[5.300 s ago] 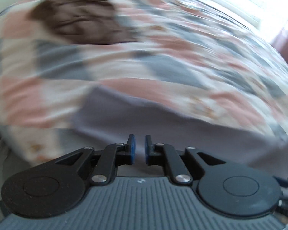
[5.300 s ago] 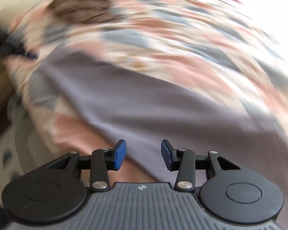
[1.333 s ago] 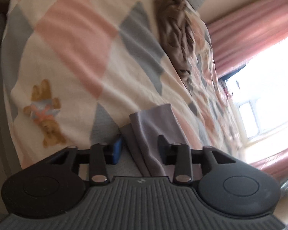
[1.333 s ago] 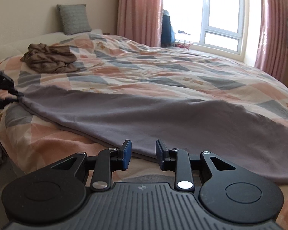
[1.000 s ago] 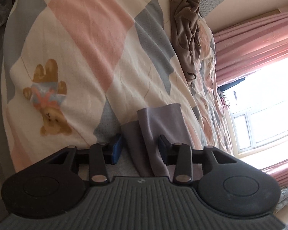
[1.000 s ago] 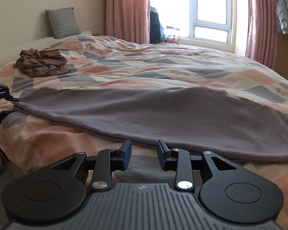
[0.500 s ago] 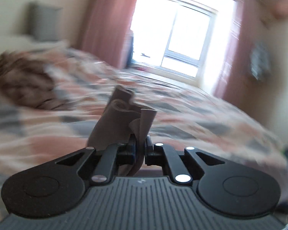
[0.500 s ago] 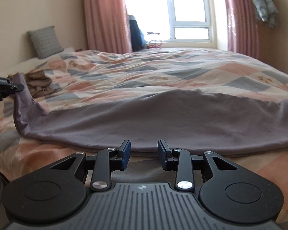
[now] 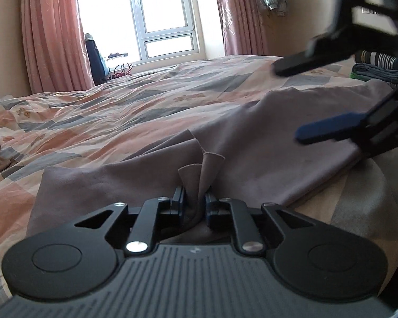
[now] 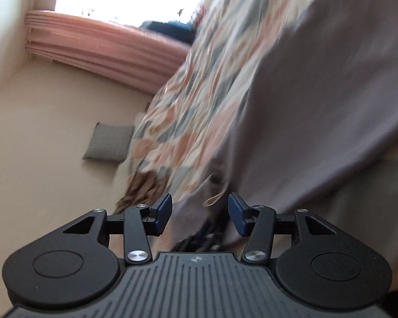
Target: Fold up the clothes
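Grey-mauve cloth [image 9: 265, 143] bunches between the left gripper [image 9: 194, 203]'s fingers, which clamp its edge, though they have just eased slightly wider. Beyond them it spreads over the patchwork quilt [image 9: 98, 122]. Right of them the right gripper [image 9: 289, 103] hovers above the cloth, its fingers [image 10: 164, 213] apart, freshly opening, nothing between. Farther off hang pink curtains [image 9: 53, 31].
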